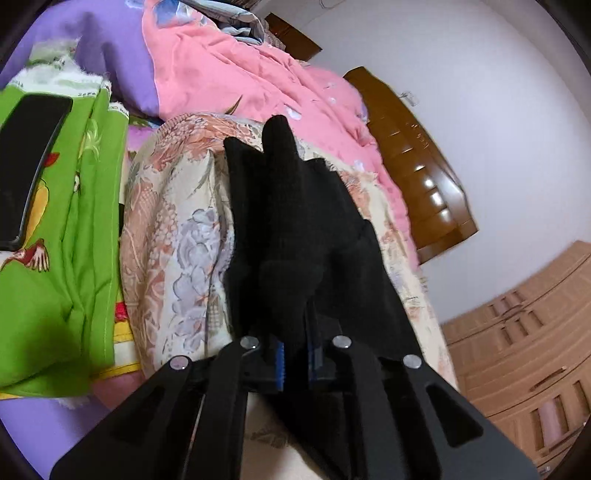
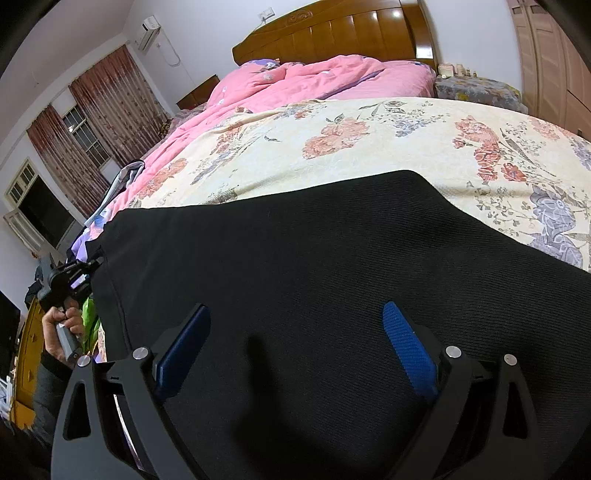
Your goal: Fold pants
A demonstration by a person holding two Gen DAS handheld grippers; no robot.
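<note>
Free room and obstacles on the bed. The black pants point(image 2: 295, 277) cover the near part of the floral bedspread point(image 2: 369, 140); the bedspread beyond them lies bare — open passage toward the pink quilt point(image 2: 295, 81), which is heaped in front of the wooden headboard point(image 2: 332, 33). To the left, a green cloth point(image 1: 85, 221) and a dark flat object point(image 1: 29, 166) on it crowd the edge — little clearance there.

Hand-held gripper point(image 2: 295, 350), each: black angular linkage arms, silver round pivot pins, blue ribbed pads point(image 2: 408, 350); dark sleeve point(image 2: 48, 391) showing beside it.
</note>
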